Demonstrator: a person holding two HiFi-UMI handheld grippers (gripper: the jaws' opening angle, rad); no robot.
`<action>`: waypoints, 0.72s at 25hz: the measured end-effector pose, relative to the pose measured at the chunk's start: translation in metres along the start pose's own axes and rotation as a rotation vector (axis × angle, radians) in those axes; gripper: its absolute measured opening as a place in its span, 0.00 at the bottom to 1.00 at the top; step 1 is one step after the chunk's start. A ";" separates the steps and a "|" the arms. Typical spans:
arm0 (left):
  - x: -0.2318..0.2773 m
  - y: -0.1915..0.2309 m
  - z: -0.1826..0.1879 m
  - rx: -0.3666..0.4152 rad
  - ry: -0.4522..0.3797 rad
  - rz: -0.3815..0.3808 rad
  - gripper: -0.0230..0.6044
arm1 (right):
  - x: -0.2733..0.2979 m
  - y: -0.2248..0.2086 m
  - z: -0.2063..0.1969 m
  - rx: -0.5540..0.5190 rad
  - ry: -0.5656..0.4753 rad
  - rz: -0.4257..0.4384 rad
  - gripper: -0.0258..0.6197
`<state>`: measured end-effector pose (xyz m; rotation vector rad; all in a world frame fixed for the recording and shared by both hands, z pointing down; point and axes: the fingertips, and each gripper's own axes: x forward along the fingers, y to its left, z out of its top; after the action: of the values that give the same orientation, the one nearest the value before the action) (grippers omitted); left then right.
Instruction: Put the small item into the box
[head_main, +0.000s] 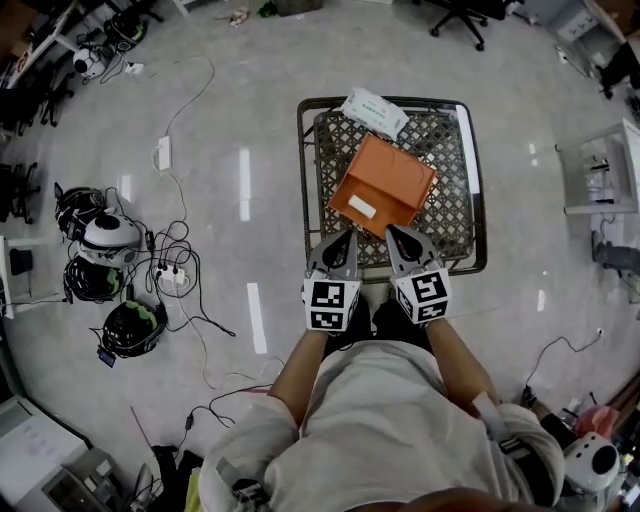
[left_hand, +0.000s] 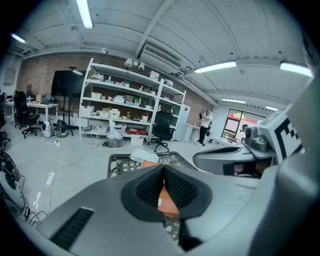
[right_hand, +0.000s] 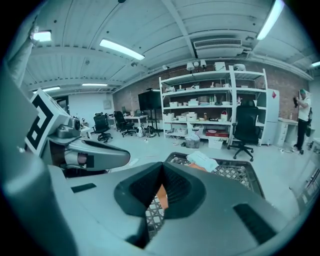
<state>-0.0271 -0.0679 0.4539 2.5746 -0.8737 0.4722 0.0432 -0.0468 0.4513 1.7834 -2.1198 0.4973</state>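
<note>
White plastic packet (head_main: 375, 112) lies flat at far edge of black metal mesh worktop (head_main: 452, 215), long axis far-left to near-right. Orange cardboard box (head_main: 390, 178) sits between packet and claws. Left claw (head_main: 349, 237) and right claw (head_main: 393, 233) both closed, empty, at near edge, well apart from packet.

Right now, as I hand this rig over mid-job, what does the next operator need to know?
Left gripper: shut, nothing between its jaws, tips by the near corner of the orange box.
Right gripper: shut, empty, by the same corner.
Things: the box lies on the mesh table. The white packet lies at the table's far edge, outside the box.
Done: nothing packed.
Left: pick up the packet and put it in the box. I cannot tell whether the box is open.
</note>
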 end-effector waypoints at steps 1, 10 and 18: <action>0.001 -0.005 0.005 0.001 -0.010 -0.003 0.05 | -0.005 -0.005 0.003 0.002 -0.012 -0.008 0.04; 0.011 -0.072 0.024 0.045 -0.060 -0.026 0.05 | -0.072 -0.064 0.010 0.022 -0.097 -0.077 0.04; -0.002 -0.123 0.061 0.086 -0.162 0.012 0.05 | -0.133 -0.088 0.030 0.009 -0.180 -0.100 0.04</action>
<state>0.0606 -0.0044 0.3695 2.7178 -0.9431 0.3140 0.1515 0.0413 0.3685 1.9947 -2.1325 0.3318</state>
